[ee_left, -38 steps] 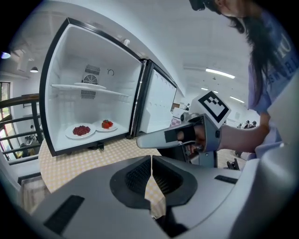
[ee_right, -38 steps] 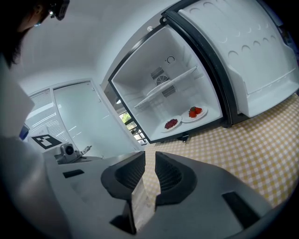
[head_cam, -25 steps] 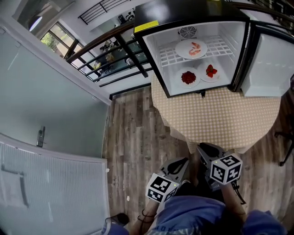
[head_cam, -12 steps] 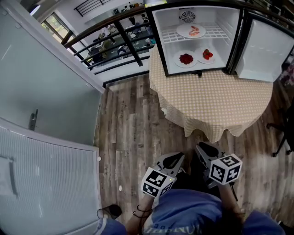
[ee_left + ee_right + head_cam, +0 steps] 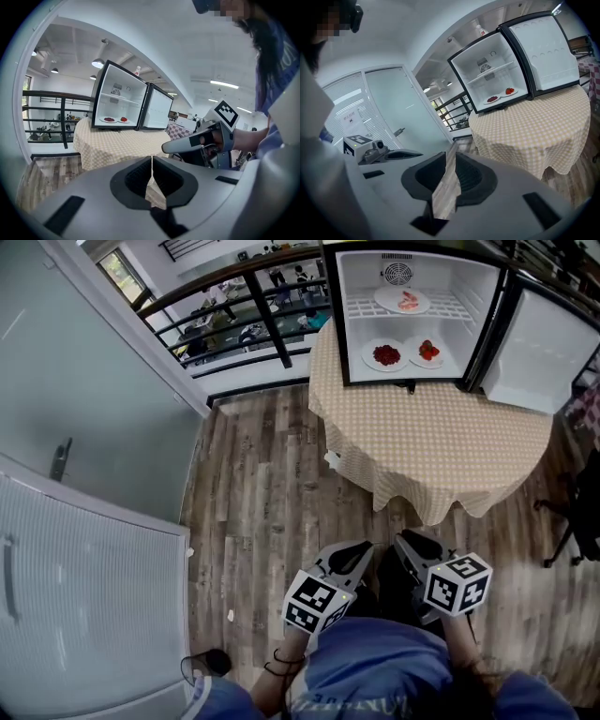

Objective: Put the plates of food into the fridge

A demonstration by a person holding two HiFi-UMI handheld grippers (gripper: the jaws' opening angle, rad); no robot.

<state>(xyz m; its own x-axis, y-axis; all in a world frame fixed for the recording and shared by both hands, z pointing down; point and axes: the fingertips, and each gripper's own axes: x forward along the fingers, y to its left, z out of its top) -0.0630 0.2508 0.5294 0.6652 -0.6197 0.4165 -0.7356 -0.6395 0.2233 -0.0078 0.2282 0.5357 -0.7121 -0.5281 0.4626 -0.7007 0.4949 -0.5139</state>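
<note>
An open black fridge [image 5: 419,253] stands on a round table with a checked cloth [image 5: 441,446]. Inside it, a white plate of shrimp [image 5: 406,301] lies on the wire shelf. A plate of dark red food [image 5: 386,354] and a plate of red pieces [image 5: 427,351] sit on the fridge floor below. My left gripper [image 5: 361,551] is shut and holds nothing. My right gripper [image 5: 405,540] has a narrow gap between its jaws, with only floor showing through. Both are held close to the person's body, well short of the table's near edge.
The fridge door [image 5: 544,343] swings out to the right. A glass partition [image 5: 103,399] and a white door [image 5: 84,606] line the left side, with a dark railing [image 5: 262,306] beyond. A dark chair [image 5: 577,512] stands at the right. Wooden floor [image 5: 272,502] lies between me and the table.
The table and fridge have drawn away toward the top of the head view, and more floor shows in front of both grippers. Neither pair of jaws has changed.
</note>
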